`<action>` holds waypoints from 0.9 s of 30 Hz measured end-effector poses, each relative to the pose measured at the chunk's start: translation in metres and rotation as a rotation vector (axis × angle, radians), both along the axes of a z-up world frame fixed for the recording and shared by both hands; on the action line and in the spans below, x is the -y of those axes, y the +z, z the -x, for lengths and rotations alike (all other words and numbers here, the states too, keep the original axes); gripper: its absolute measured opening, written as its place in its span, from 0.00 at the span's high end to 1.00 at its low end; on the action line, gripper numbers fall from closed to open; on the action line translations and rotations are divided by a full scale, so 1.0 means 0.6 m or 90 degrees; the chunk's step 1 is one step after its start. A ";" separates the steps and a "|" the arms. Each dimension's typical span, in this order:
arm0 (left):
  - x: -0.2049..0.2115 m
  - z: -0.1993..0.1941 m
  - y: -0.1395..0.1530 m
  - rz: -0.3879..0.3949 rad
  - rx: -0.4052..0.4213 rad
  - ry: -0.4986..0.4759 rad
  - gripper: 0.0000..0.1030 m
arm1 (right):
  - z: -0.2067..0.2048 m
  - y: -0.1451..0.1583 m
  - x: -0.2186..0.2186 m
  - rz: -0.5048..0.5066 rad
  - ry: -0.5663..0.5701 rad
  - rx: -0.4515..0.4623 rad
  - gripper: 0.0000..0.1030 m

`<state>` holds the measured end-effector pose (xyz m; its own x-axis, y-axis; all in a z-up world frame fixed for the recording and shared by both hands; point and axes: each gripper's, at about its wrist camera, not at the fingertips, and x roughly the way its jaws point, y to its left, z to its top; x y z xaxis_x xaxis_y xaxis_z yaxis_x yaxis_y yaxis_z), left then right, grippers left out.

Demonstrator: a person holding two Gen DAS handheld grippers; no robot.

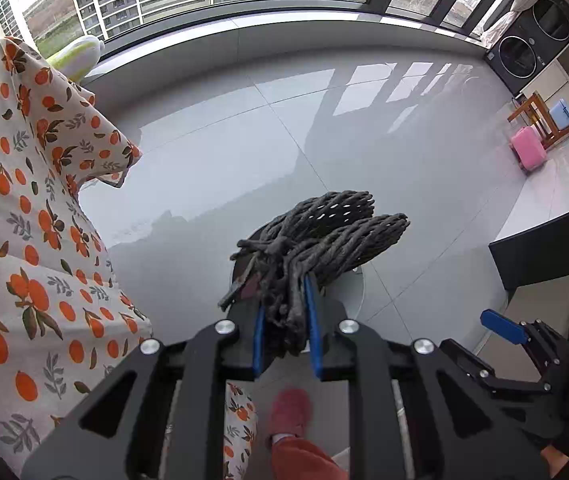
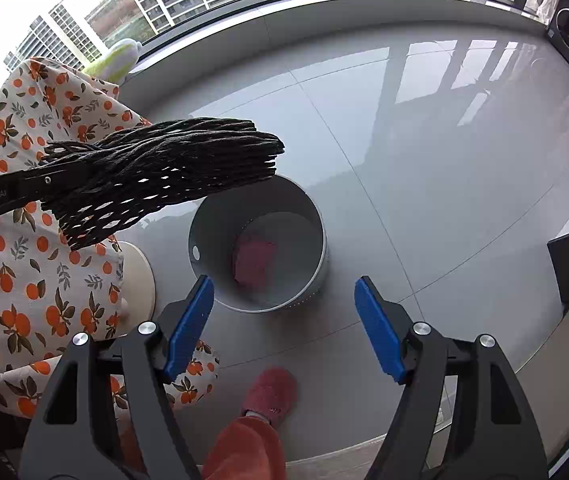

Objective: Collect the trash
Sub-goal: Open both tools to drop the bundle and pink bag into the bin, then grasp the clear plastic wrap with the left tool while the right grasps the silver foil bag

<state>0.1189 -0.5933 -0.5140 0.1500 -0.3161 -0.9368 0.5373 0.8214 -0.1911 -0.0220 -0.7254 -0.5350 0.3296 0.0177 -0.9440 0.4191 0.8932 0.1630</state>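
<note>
Dark foam netting (image 1: 316, 240) is pinched between the blue pads of the left gripper (image 1: 284, 336), hanging over the grey bin (image 2: 260, 240) at its ten o'clock rim. The right gripper (image 2: 284, 324) stands spread and empty at the bin's six o'clock. A pink scrap (image 2: 254, 264) already lies inside. The drop looks at hand: next, centre the netting over the mouth, then let go.
</note>
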 end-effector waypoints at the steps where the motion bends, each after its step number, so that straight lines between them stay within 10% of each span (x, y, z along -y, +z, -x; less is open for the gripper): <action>1: 0.010 -0.003 -0.016 -0.002 -0.011 0.000 0.67 | 0.005 0.002 0.003 -0.001 -0.005 -0.001 0.32; 3: 0.023 -0.007 -0.049 -0.016 -0.016 0.007 0.25 | 0.012 0.008 0.006 -0.004 -0.012 -0.005 0.32; 12: 0.017 0.015 -0.039 -0.053 -0.030 -0.004 0.25 | 0.011 0.083 -0.014 0.012 0.003 0.006 0.32; 27: -0.377 0.043 0.358 -0.049 0.097 0.122 0.25 | -0.108 0.369 -0.301 0.013 0.238 0.117 0.32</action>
<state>0.0932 -0.3672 -0.2992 0.3419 -0.1977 -0.9187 0.3886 0.9199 -0.0533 0.0425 -0.5447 -0.3135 0.4671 0.1506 -0.8713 0.0305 0.9821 0.1861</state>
